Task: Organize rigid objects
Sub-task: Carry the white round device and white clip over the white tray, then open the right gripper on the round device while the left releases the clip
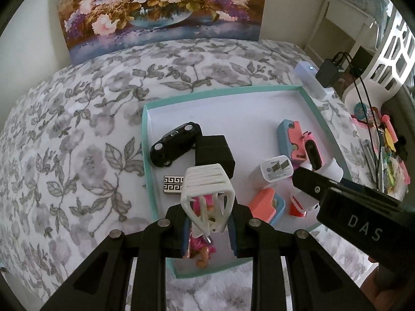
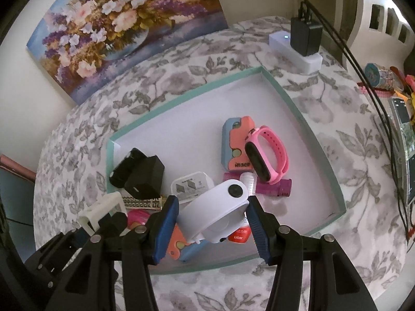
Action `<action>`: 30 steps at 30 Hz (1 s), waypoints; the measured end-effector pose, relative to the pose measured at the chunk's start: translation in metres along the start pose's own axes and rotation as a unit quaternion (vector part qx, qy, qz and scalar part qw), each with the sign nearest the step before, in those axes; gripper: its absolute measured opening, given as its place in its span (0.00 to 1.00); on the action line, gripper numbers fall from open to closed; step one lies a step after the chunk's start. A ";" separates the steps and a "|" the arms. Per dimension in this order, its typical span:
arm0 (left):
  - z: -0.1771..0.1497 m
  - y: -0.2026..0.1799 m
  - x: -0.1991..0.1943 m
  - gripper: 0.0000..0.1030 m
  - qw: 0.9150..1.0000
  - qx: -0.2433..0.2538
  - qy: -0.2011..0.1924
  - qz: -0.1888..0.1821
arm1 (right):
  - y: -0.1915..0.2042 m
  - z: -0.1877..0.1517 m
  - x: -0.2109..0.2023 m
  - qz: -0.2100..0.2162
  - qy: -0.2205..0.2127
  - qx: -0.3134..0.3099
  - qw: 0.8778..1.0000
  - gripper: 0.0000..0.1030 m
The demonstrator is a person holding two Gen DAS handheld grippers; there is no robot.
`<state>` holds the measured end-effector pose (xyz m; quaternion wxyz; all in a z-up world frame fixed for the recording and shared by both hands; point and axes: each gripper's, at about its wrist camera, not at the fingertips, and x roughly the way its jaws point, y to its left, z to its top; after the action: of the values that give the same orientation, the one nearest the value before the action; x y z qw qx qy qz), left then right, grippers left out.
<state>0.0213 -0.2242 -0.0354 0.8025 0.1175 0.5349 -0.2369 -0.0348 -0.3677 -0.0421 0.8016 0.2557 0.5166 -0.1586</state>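
My left gripper (image 1: 208, 233) is shut on a white slatted toy chair (image 1: 207, 191), held over the near left part of the teal-rimmed white tray (image 1: 149, 155). A doll in pink (image 1: 201, 246) lies under it. In the right wrist view my right gripper (image 2: 212, 223) is shut on a white rounded device with a black dot (image 2: 220, 207), low over the tray's near side (image 2: 334, 181). Inside the tray lie a black toy car (image 1: 176, 142), a black charger block (image 1: 215, 153), a white charger (image 2: 190, 188), a pink wristband (image 2: 267, 153) and coral-and-blue cases (image 2: 234, 142).
The tray rests on a grey floral bedspread (image 1: 77, 142). A flower painting (image 1: 160, 7) leans on the wall behind. A white power strip with a black adapter (image 2: 303, 41) and cables sits at the far right, beside a pile of small colourful items (image 1: 384, 140).
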 end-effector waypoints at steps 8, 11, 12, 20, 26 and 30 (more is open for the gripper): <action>0.002 0.002 0.008 0.25 1.000 -0.003 0.008 -0.002 | -0.002 0.000 0.007 -0.002 0.010 0.001 1.000 0.56; 0.002 0.005 0.010 0.25 1.000 -0.008 0.013 -0.002 | -0.002 0.000 0.009 -0.004 0.014 0.000 1.000 0.56; 0.002 0.005 0.010 0.25 1.000 -0.009 0.014 -0.003 | -0.002 0.000 0.010 -0.006 0.014 0.000 1.000 0.57; 0.003 0.008 0.005 0.46 1.000 -0.014 0.010 -0.006 | -0.002 0.000 0.011 -0.010 0.017 -0.002 1.000 0.57; 0.003 0.020 0.001 0.54 0.999 -0.035 0.010 -0.010 | -0.001 0.000 0.009 -0.015 0.015 -0.006 1.000 0.64; 0.002 0.030 -0.004 0.57 0.999 -0.053 0.006 -0.012 | -0.001 0.000 0.006 -0.016 0.007 -0.005 1.000 0.65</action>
<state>0.0372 -0.1982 -0.0325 0.8012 0.0701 0.5531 -0.2175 -0.0327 -0.3688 -0.0473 0.7968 0.2442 0.5269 -0.1669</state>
